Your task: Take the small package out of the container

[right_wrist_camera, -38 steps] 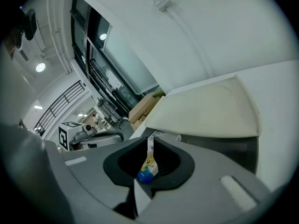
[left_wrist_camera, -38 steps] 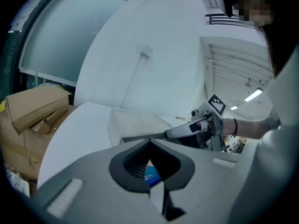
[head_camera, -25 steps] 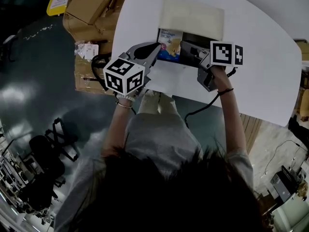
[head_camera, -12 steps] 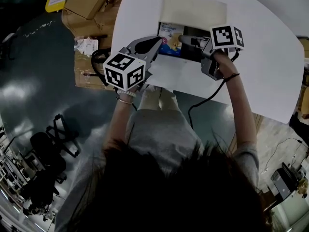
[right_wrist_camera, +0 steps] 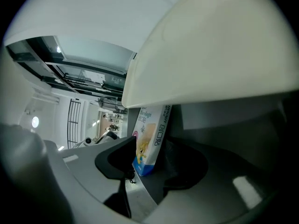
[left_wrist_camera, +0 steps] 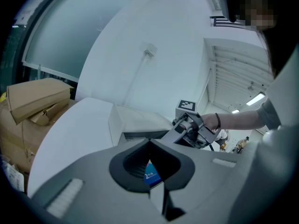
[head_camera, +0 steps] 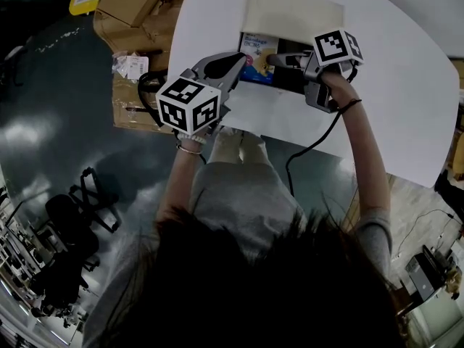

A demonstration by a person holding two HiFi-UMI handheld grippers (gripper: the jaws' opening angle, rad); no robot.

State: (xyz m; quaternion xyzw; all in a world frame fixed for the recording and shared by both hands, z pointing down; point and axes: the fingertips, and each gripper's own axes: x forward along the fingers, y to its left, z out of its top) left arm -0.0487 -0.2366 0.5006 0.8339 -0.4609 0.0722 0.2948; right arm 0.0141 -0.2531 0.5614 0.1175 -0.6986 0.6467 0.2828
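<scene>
From the head view, a person is bending over a white worktop [head_camera: 391, 93], bringing both grippers to an open container [head_camera: 286, 82] whose pale lid [head_camera: 293, 13] is open at its far side. The small package [head_camera: 255, 55] is sitting inside the container, at its left end. The left gripper [head_camera: 238, 60] is resting at the container's left edge; the right gripper [head_camera: 275, 59] is reaching in from the container's right.

In the left gripper view, the fingers [left_wrist_camera: 84, 171] are meeting at their tips just before the container, with blue print showing through their hollow.

In the right gripper view, the fingers have just been opening and are standing apart on either side of the package, under the container's lid.
</scene>
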